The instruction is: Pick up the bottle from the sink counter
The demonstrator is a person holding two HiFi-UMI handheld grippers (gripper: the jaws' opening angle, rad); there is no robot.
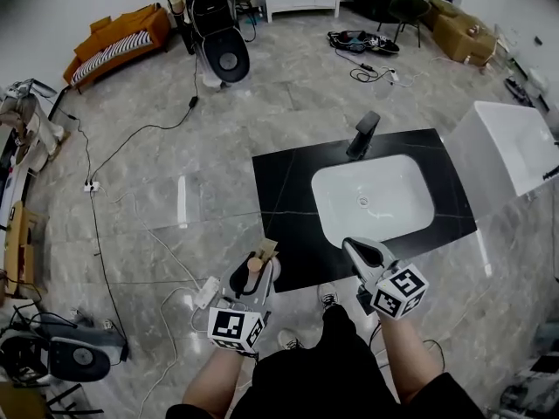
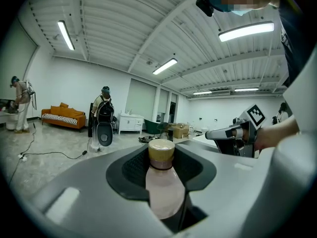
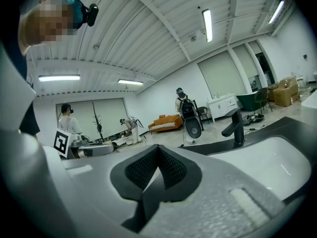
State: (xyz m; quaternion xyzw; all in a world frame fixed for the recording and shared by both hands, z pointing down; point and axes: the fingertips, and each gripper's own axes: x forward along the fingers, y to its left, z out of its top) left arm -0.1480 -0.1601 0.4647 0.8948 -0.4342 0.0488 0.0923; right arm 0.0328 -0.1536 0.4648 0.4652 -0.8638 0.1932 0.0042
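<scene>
Head view shows a black stone sink counter (image 1: 284,190) with a white rounded basin (image 1: 393,186) and a black faucet (image 1: 363,134). The left gripper (image 1: 256,264), jaws wide, clamps the pale pink, tan-capped plastic bottle (image 2: 162,182) beside the counter's near corner. The right gripper (image 3: 157,152) is closed and empty.

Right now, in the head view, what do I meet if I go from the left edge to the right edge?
Orange sofa → bottle held in the left gripper → right gripper, jaws together → white block at the right edge.
</scene>
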